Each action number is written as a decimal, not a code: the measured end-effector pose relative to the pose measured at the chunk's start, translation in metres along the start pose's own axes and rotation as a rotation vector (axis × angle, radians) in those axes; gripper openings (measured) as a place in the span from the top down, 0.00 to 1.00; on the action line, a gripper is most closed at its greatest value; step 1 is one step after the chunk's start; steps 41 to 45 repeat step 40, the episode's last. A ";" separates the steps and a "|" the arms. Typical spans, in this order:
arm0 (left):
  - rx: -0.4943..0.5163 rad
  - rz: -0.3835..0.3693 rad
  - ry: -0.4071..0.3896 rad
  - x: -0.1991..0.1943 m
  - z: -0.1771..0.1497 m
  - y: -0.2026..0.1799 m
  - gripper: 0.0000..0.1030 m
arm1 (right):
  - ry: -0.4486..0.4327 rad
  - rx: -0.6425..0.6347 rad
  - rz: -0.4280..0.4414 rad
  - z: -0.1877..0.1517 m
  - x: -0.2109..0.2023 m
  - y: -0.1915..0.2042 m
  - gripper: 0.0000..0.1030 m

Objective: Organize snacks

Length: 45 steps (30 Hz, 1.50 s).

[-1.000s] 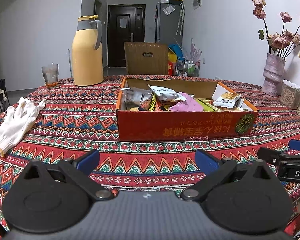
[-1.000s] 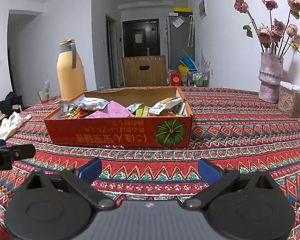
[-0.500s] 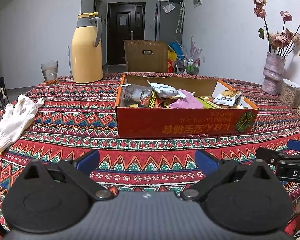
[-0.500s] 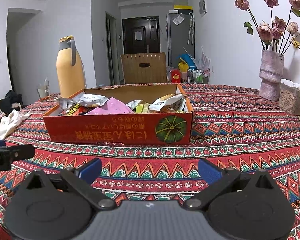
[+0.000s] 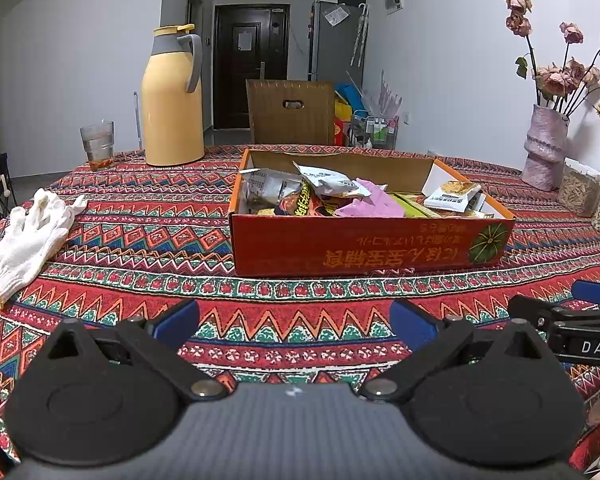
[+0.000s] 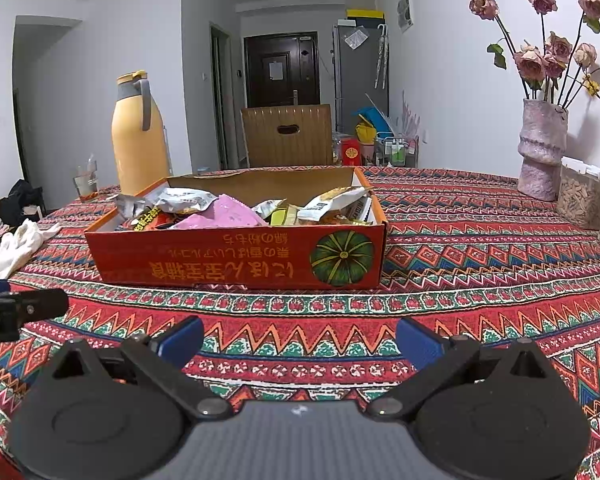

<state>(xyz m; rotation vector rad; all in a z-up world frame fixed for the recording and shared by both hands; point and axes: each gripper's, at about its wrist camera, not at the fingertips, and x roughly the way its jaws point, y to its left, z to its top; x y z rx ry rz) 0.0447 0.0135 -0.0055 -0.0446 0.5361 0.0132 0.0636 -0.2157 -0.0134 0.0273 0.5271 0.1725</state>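
Note:
An orange cardboard box (image 5: 364,252) (image 6: 236,264) with a pumpkin print sits on the patterned tablecloth, filled with several snack packets, among them a pink packet (image 5: 370,204) (image 6: 224,216) and a white-and-orange packet (image 5: 452,196) (image 6: 332,200). My left gripper (image 5: 294,322) is open and empty, low over the cloth in front of the box. My right gripper (image 6: 300,336) is open and empty, also in front of the box. Each gripper's tip shows at the edge of the other's view.
A yellow thermos jug (image 5: 174,100) and a glass (image 5: 97,146) stand at the back left. White gloves (image 5: 24,236) lie at the left edge. A vase of dried roses (image 6: 540,148) and a jar (image 6: 582,200) stand at the right. A chair (image 5: 290,112) is behind the table.
Both views have dipped lower and drawn a little nearer the box. Both grippers stay open and empty. Nothing on the table has moved.

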 end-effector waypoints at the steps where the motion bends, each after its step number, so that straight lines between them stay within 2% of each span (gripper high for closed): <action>1: 0.000 0.001 0.001 0.000 0.000 0.000 0.00 | -0.001 0.000 -0.001 0.000 0.000 0.000 0.01; 45: -0.013 -0.014 0.017 0.001 -0.001 0.001 0.00 | 0.005 0.001 -0.001 -0.003 0.000 0.000 0.01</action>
